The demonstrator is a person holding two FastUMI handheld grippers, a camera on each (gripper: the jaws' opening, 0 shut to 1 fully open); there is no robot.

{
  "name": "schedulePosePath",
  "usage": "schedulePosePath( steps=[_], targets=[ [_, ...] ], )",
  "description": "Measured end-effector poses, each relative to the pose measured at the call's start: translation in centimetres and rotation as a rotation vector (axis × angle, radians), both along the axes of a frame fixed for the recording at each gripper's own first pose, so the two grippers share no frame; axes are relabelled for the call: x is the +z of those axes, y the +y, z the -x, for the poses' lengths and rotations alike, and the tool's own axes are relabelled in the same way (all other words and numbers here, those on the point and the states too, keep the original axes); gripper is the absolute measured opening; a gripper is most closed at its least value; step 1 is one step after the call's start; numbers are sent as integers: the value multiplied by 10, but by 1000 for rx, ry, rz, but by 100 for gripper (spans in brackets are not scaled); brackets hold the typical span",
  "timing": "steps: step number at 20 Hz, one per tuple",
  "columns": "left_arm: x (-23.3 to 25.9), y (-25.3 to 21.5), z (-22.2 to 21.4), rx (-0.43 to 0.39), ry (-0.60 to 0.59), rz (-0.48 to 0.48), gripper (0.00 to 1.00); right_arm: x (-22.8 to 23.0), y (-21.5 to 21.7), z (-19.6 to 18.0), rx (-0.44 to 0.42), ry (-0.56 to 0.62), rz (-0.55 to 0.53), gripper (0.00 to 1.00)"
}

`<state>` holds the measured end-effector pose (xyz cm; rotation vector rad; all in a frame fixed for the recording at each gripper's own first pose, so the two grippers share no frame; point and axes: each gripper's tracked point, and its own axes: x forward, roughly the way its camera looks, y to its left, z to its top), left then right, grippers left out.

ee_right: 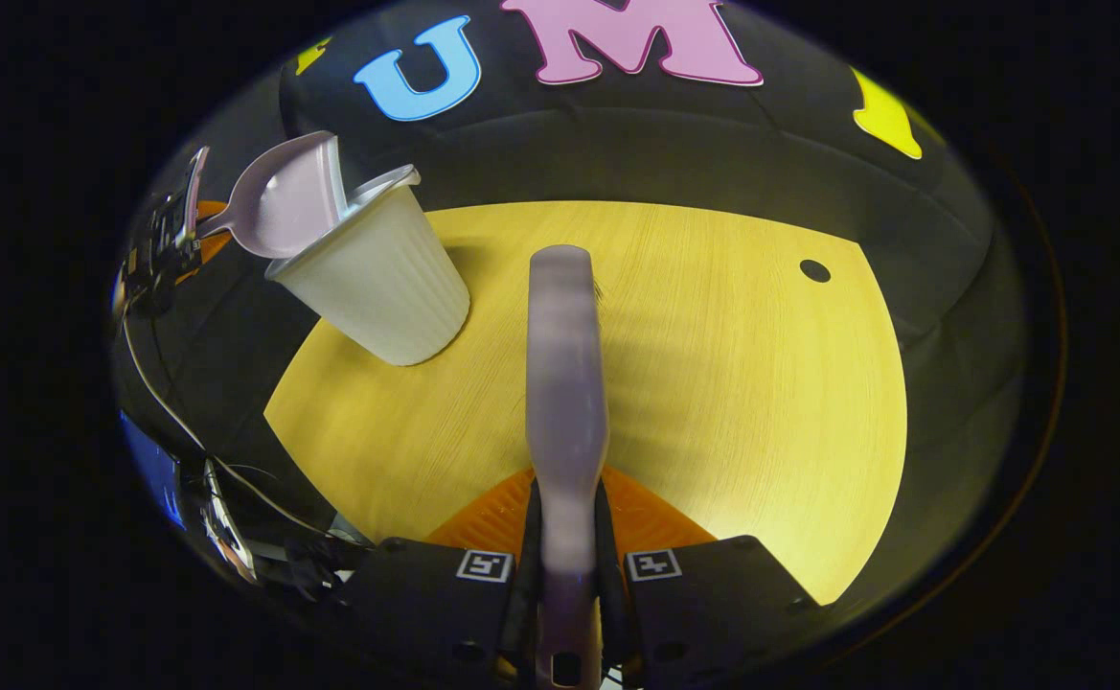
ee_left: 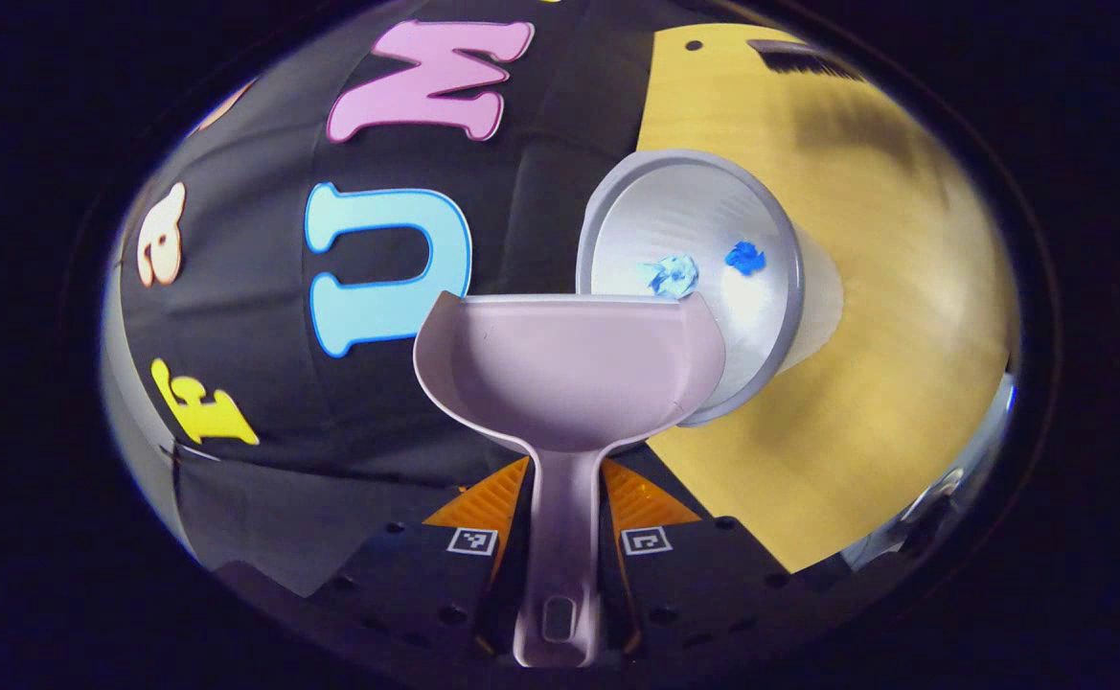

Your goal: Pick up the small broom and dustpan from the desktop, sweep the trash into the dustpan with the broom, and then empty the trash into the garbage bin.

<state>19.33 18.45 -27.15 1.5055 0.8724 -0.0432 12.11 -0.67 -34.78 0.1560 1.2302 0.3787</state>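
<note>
My left gripper [ee_left: 560, 498] is shut on the handle of the pale lilac dustpan [ee_left: 569, 374]. The pan's front lip is tipped against the rim of the white ribbed garbage bin [ee_left: 684, 206], which stands on the yellow wooden table [ee_left: 866, 364]. Two crumpled bits of blue trash [ee_left: 672, 275] lie inside the bin. My right gripper [ee_right: 567, 508] is shut on the handle of the small broom [ee_right: 564, 383], held over the middle of the table [ee_right: 732, 383], to the right of the bin [ee_right: 377, 287]. Its dark bristles [ee_left: 804, 59] show far off. The tilted dustpan [ee_right: 282, 201] rests on the bin's far side.
The black cloth wall rises just behind the table and bin. A small dark round hole [ee_right: 814, 270] sits in the tabletop at the far right. Cables and gear [ee_right: 205, 479] hang off the table's left edge. The bin stands close to the table's back left edge.
</note>
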Motion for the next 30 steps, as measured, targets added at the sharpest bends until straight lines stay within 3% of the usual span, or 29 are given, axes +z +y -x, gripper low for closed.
schedulePosePath(
  steps=[5, 9, 12, 16, 20, 26, 30],
  targets=[
    [-1, -25, 8, 114, -143, 315, 31, 10, -12, -6, -59, -24, 3, 29],
    [-3, -97, 8, 185, -252, 747, 30, 22, -35, -18, -134, -65, 41, 29],
    [-27, -177, 10, 182, -175, 1034, 30, 24, -63, -24, -193, -86, 115, 29],
    [-80, -259, 33, 256, -51, 1230, 30, 19, -80, -25, -235, -73, 156, 29],
    [-148, -311, 49, 315, 59, 1268, 31, -19, -91, -7, -239, -10, 191, 29],
    [-267, -330, 68, 410, 161, 1222, 30, -67, -83, 5, -202, 35, 233, 29],
    [-305, -329, 62, 491, 168, 1199, 31, -105, -79, 4, -222, 108, 256, 29]
  ],
)
